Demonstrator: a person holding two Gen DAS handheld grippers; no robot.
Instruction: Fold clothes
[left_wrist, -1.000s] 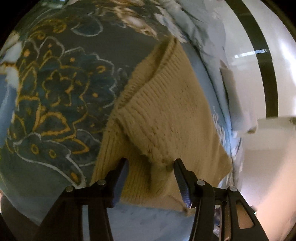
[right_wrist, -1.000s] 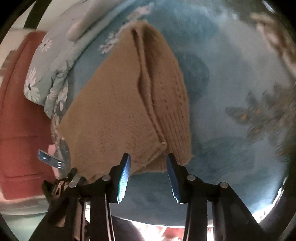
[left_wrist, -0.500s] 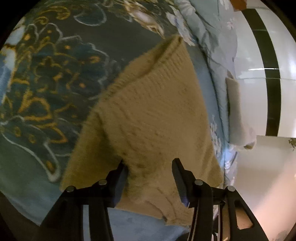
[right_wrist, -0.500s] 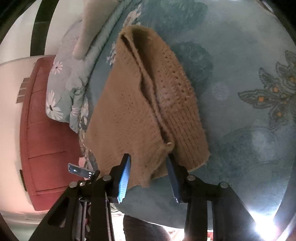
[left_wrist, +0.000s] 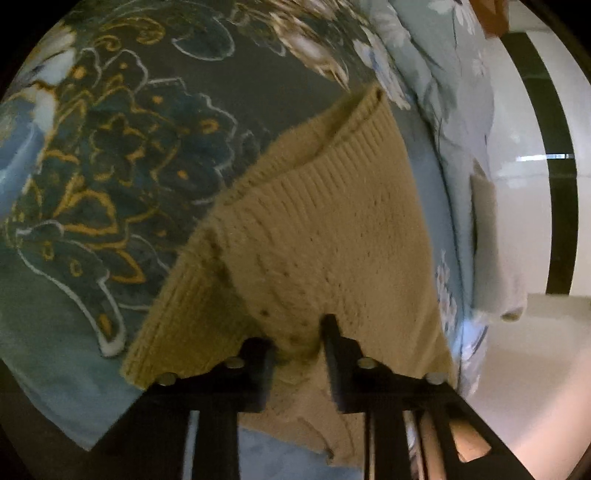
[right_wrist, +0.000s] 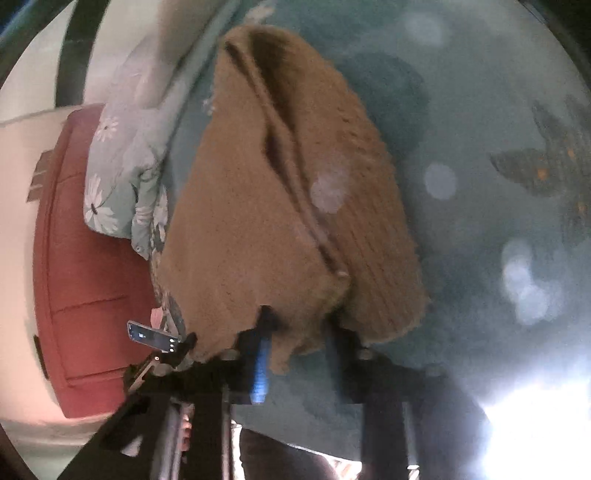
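A tan knitted sweater (left_wrist: 325, 236) lies partly folded on a blue patterned bedspread (left_wrist: 110, 166). My left gripper (left_wrist: 297, 339) is shut on a bunched fold at the sweater's near edge and lifts it a little. In the right wrist view the same sweater (right_wrist: 258, 206) runs away from me, with a long fold down its middle. My right gripper (right_wrist: 301, 325) is shut on the near edge of the sweater, at the end of that fold. The cloth hides the fingertips of both grippers.
A floral light-blue quilt (left_wrist: 443, 92) lies bunched along the far side of the bed; it also shows in the right wrist view (right_wrist: 125, 173). A red padded headboard (right_wrist: 74, 277) stands at left. A white wall with a black stripe (left_wrist: 554, 177) is at right.
Both grippers moved forward onto the sweater's near edge and closed on it; one second ago both stood open just short of it. The gripped edge is now bunched and slightly raised.
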